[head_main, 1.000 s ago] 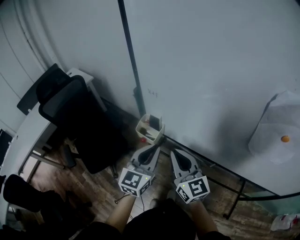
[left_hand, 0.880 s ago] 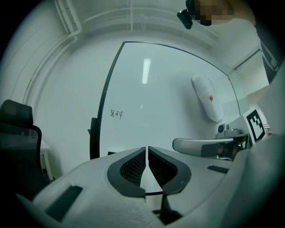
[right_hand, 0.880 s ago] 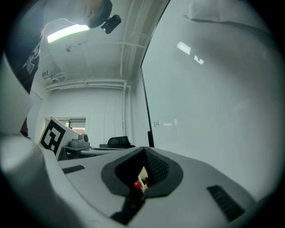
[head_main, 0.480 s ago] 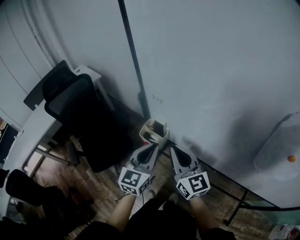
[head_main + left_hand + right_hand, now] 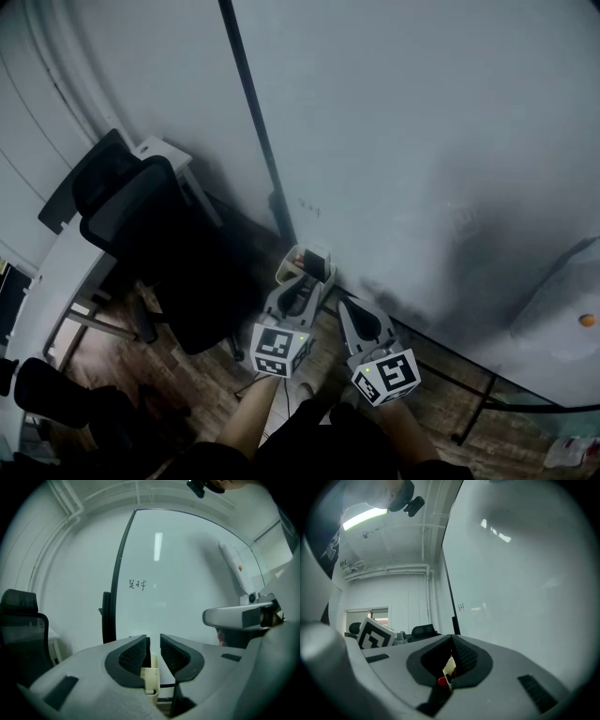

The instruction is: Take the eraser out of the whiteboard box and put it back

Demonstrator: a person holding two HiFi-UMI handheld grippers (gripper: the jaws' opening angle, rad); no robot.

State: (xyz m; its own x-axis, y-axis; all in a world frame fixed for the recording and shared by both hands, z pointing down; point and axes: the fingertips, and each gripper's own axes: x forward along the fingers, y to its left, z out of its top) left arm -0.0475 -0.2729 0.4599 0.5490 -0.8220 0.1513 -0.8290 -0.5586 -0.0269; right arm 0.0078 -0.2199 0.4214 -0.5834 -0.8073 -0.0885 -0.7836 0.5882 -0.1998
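Your left gripper (image 5: pixel 154 644) has moved up to the cream plastic whiteboard box (image 5: pixel 323 272) at 12 o'clock, jaws just cracked open, empty. The dark eraser (image 5: pixel 316 253) waits inside for your grab. Right gripper (image 5: pixel 451 641): closed, empty.

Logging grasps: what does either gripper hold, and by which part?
Nothing. Left gripper has just been opening its jaws, nothing between them; right gripper is shut, empty.

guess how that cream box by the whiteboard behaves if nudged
Likely stiff: the box looks like hard moulded plastic. It seems only hung at the lower edge of the whiteboard, so a nudge might rock or shift it.
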